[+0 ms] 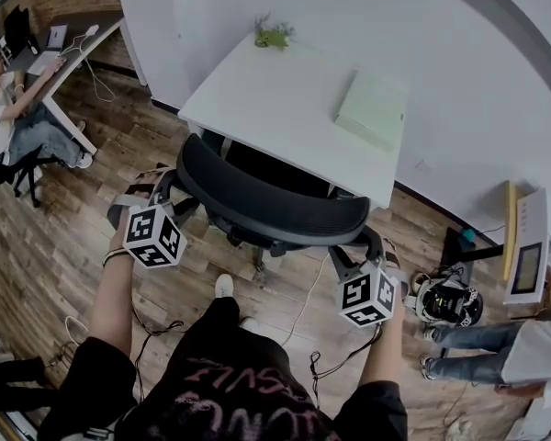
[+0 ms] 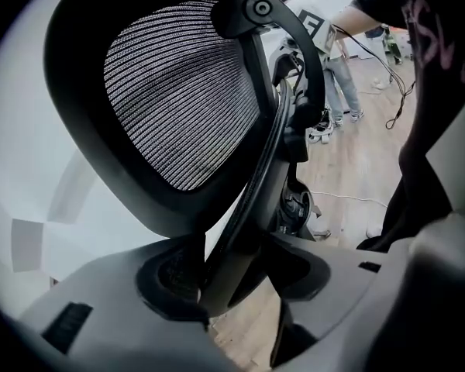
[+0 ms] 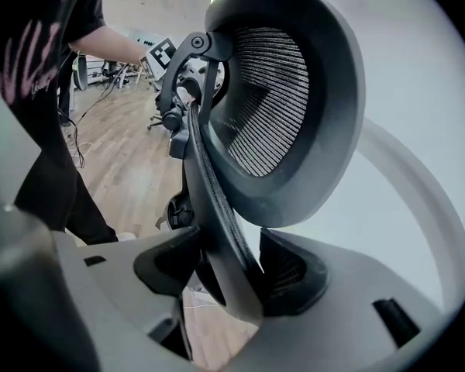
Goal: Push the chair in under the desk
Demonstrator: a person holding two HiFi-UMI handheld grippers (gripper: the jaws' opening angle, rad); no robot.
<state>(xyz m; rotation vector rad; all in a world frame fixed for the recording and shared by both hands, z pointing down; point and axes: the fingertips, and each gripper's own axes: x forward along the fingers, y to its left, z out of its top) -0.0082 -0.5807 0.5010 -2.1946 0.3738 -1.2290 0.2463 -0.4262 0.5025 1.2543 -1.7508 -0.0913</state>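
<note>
The black mesh-backed chair (image 1: 266,200) stands right in front of the white desk (image 1: 285,99), its seat partly beneath the desktop. My left gripper (image 1: 170,189) is at the left end of the backrest and my right gripper (image 1: 358,246) at the right end. In the left gripper view the left gripper (image 2: 229,273) is shut on the curved rim of the backrest (image 2: 178,91). In the right gripper view the right gripper (image 3: 231,276) clamps the opposite rim of the backrest (image 3: 271,99) the same way. The desk's white top (image 3: 418,169) lies just beyond.
A pale green pad (image 1: 372,108) and a small plant (image 1: 273,35) sit on the desk. A person (image 1: 9,108) sits at another desk far left. On the wooden floor are cables (image 1: 312,301), a round device (image 1: 448,301) and a white unit (image 1: 531,246) at the right.
</note>
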